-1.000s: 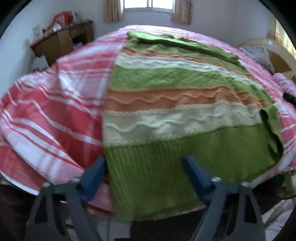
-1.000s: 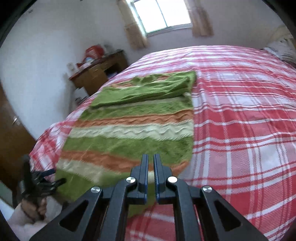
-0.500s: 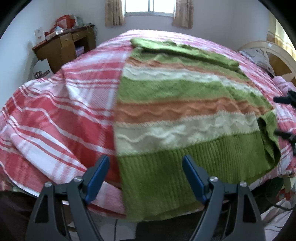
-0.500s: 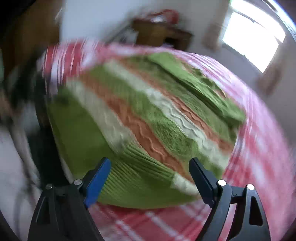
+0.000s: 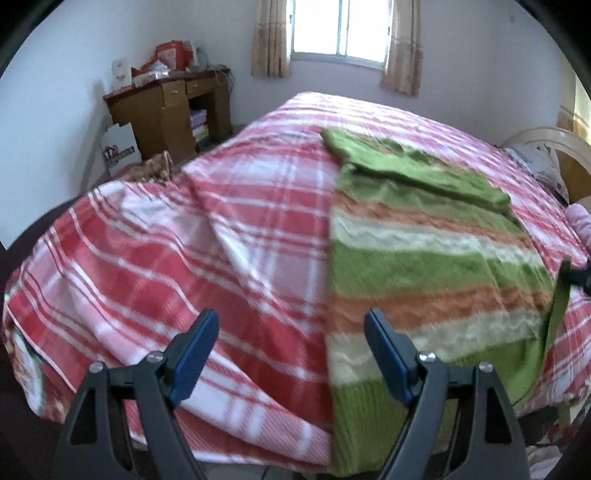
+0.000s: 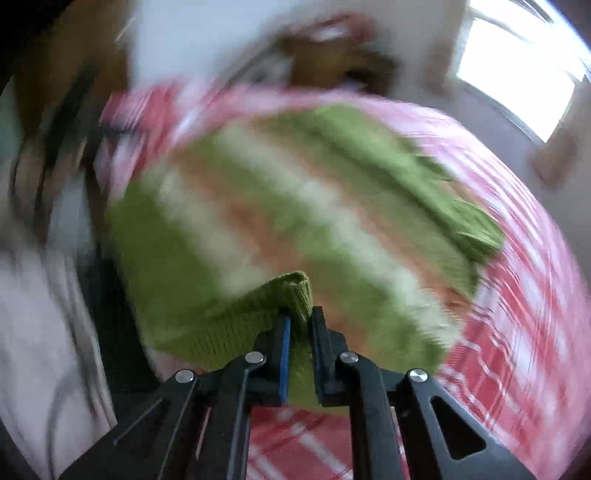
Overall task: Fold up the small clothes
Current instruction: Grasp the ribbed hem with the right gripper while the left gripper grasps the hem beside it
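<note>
**Desk:** What do you have on the right side?

**Operator:** My right gripper (image 6: 300, 325) is clamped on the ribbed green hem corner of the striped sweater (image 6: 295, 221), and the pinched knit stands up in a small fold between the pads. That view is heavily blurred, so I cannot make out much beyond the sweater itself.

**Desk:** And the left?

**Operator:** My left gripper (image 5: 291, 354) is released, jaws wide apart with nothing between them. It hangs above the near left edge of the sweater, one blue finger over the sweater's lower stripes, the other over the red-and-white plaid bedspread (image 5: 184, 258) just beside it.

**Desk:** Where does the sweater lie?

**Operator:** Spread flat on the bedspread in green, orange and cream bands, its hem draped over the near edge of the bed. A green sleeve is folded across the sweater's far end. The corner opposite my left gripper is lifted off the bedspread. Beyond the sweater's far end is a curtained window (image 5: 340, 29); to the far left of the sweater, a wooden desk (image 5: 173, 107) against the wall.
</note>
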The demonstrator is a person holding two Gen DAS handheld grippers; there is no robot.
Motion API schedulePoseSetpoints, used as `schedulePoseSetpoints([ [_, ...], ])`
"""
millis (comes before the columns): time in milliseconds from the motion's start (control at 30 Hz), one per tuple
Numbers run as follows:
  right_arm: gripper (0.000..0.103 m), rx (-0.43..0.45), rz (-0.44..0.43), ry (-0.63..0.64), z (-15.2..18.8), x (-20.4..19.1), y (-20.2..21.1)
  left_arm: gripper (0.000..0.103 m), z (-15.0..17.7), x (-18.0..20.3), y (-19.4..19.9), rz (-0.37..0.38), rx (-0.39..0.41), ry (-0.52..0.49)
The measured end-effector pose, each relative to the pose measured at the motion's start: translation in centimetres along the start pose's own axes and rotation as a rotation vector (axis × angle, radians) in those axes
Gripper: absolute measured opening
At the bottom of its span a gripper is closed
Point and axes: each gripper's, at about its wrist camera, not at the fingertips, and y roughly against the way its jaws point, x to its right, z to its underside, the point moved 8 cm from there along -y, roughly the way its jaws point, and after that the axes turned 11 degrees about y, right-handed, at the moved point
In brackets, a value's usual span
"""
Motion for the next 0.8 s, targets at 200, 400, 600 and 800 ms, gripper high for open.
schedulePoseSetpoints([
  [200,0.01,-0.005,0.078,-0.345,2.2,7.8,-4.1,0.091,-2.5,-0.7,0.1,0.054,0.024,-0.01],
  [400,0.01,-0.03,0.055,-0.43,4.1,7.7,-6.9,0.097,-2.1,0.9,0.2,0.221,-0.013,-0.092],
  [600,0.01,0.001,0.047,-0.451,4.5,7.7,-6.8,0.083,-1.1,3.5,-3.7,0.231,-0.065,-0.117],
  [800,0.01,0.008,0.048,-0.461,4.5,7.6,-6.8,0.06,0.8,6.0,-5.9,0.29,-0.157,-0.114],
])
